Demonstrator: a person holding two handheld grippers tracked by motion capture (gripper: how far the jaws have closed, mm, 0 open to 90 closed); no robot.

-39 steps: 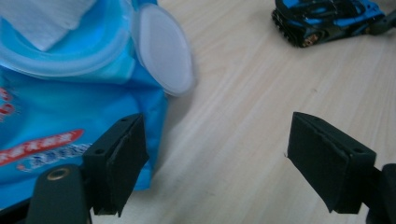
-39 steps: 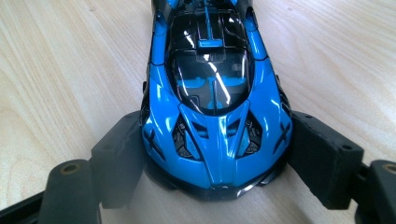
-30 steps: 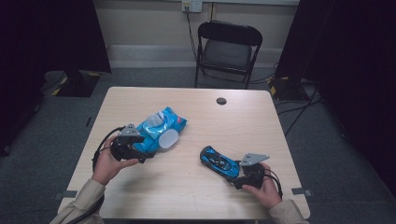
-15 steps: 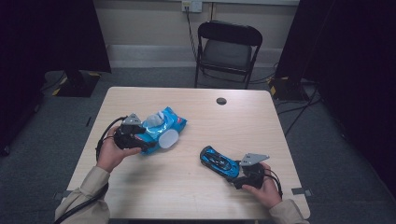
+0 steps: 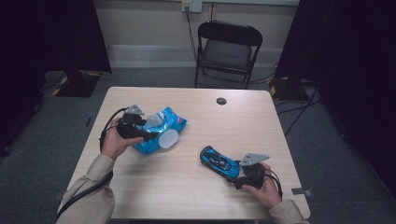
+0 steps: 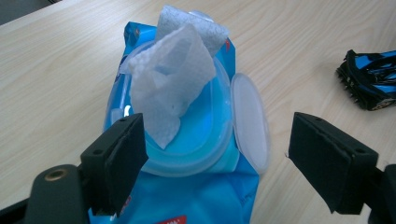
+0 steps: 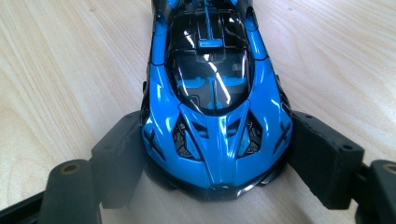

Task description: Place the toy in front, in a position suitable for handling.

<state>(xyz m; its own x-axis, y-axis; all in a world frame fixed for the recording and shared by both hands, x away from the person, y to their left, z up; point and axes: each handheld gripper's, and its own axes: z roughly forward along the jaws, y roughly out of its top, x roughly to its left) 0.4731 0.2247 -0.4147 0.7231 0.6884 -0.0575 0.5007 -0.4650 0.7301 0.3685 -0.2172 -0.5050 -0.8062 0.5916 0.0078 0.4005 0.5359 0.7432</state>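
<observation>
A blue pack of wet wipes point(image 5: 172, 122) lies on the left half of the table point(image 5: 187, 196). Its round lid point(image 6: 250, 121) is flipped open and a white wipe point(image 6: 173, 88) sticks up from the opening. My left gripper point(image 5: 152, 135) is open at the pack's near end, one jaw on each side of the opening and neither pressing on anything point(image 6: 222, 163). A blue and black toy car point(image 5: 218, 161) sits on the right half of the table. My right gripper point(image 5: 235, 173) is shut on the car's end, a pad against each flank point(image 7: 215, 158). The same car point(image 6: 371, 84) appears far off in the left gripper view.
A small black round object point(image 5: 221, 101) lies near the table's far edge. A black folding chair point(image 5: 229, 46) stands behind the table. Cables trail from both grippers toward the near edge. Bare wood lies between the pack and the car.
My left hand has moved the left gripper toward the far side of the table, along the pack. The right hand and the car have stayed put.
</observation>
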